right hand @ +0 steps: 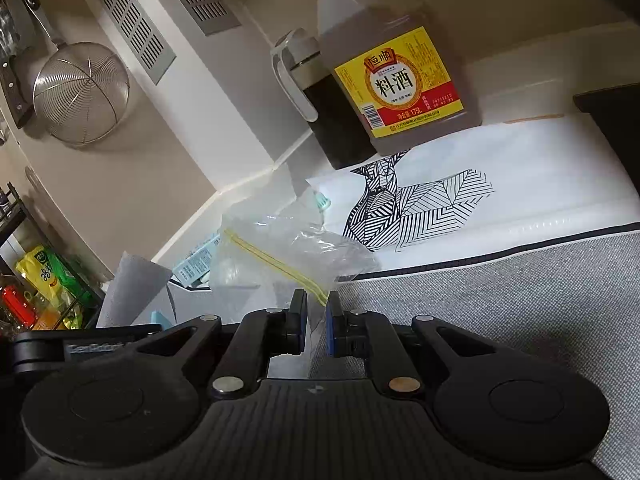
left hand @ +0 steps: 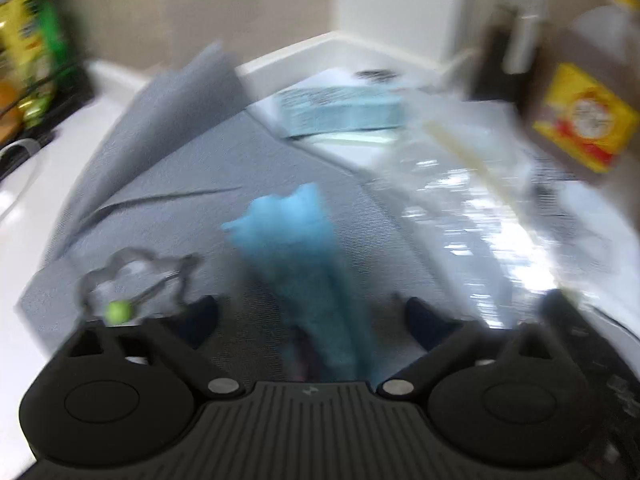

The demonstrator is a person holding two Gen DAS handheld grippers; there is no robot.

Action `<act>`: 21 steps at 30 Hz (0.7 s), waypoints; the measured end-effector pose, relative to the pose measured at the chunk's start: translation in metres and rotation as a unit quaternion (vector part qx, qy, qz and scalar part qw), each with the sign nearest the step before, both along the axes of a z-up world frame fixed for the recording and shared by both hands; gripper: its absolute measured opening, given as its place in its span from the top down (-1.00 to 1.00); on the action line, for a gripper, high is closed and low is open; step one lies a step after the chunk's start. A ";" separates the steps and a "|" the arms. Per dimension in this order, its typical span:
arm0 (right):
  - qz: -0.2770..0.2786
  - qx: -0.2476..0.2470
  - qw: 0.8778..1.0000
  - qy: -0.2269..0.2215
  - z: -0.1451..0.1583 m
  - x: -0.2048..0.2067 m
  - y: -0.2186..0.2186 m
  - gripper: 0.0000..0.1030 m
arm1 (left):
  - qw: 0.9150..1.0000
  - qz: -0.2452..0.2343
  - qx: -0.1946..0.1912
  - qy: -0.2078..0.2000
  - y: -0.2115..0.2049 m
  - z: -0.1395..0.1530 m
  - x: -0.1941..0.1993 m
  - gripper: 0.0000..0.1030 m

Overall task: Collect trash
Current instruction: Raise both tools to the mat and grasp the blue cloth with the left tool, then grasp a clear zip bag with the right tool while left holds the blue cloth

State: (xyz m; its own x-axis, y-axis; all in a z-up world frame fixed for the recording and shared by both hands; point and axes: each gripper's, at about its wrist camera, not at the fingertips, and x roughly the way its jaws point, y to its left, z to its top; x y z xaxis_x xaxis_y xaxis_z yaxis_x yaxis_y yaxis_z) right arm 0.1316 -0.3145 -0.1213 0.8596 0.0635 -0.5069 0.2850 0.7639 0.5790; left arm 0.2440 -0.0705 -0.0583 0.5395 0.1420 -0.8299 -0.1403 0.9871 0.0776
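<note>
Clear zip bag [right hand: 288,256], one, blue wad [left hand: 308,264], one

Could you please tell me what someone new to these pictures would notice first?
Probably the big brown bottle with the yellow and red label, standing at the back of the counter by the wall corner. Next, the clear plastic zip bag with a yellow seal, pinched in the right tongs above the grey cloth mat. In the blurred left view, a crumpled light blue wad lies between the open left tongs.

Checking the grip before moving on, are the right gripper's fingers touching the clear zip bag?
Touching. The right wrist view shows the fingers of the right gripper pinched on the clear zip bag at its corner.
</note>
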 end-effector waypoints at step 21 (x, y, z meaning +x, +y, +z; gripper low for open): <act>0.010 -0.002 1.000 -0.027 0.005 -0.003 0.004 0.79 | 0.997 -0.060 -0.012 -0.051 0.046 0.057 -0.176 0.46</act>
